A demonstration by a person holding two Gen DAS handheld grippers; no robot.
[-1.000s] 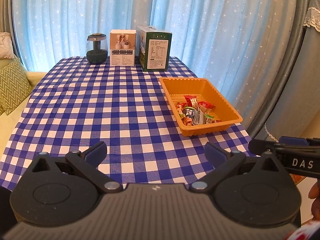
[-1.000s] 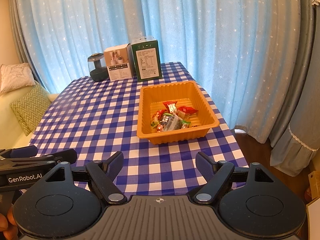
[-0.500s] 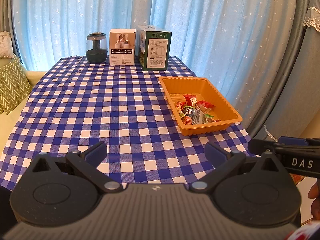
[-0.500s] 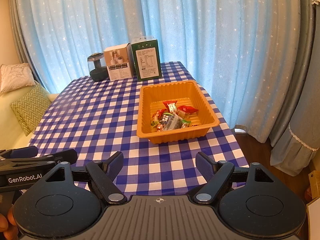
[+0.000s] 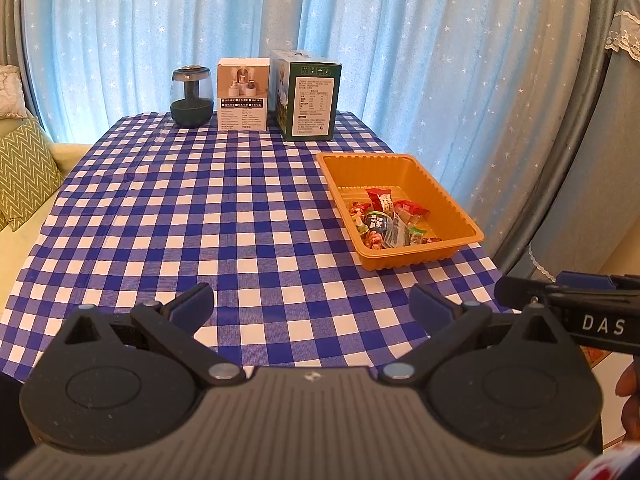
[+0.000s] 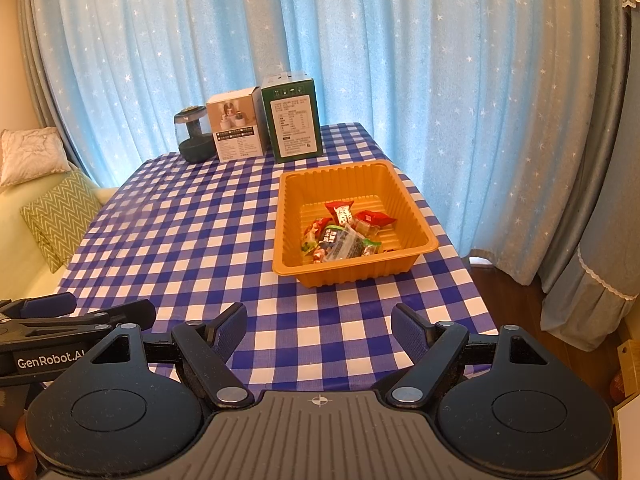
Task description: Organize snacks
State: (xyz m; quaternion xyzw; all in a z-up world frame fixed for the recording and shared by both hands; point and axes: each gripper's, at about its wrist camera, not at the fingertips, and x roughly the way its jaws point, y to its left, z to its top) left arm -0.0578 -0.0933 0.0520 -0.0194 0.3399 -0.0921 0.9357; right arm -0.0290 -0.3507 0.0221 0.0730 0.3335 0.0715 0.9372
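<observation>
A desk (image 5: 168,208) draped in a blue-and-white checked cloth stands before pale blue star-print curtains (image 5: 400,60), a sofa with a zigzag-patterned cushion (image 5: 24,172) off to one side.

Left wrist view: I hold the left tool (image 5: 312,306) low over the near edge of the desk, its jaws wide apart with nothing but cloth showing between them. The wrapped snacks (image 5: 386,220) are heaped together in the orange plastic tray (image 5: 460,224), which sits toward the desk's right edge, well beyond the tool. Along the far edge a dark glass humidifier (image 5: 191,96), a white product box (image 5: 243,100) and a green carton (image 5: 310,98) stand in a row, apparently parked out of the working area. The other tool's arm juts in at the right edge.

Right wrist view: the right tool (image 6: 318,330) hangs empty too, jaws spread, aimed almost straight at the tray (image 6: 416,216), which lies ahead of it but apart. The snacks (image 6: 344,232) crowd the tray's near half. No loose wrapper shows on the cloth, so I judge the gathering done, or nearly so, with both tools pulled back and empty-handed.
</observation>
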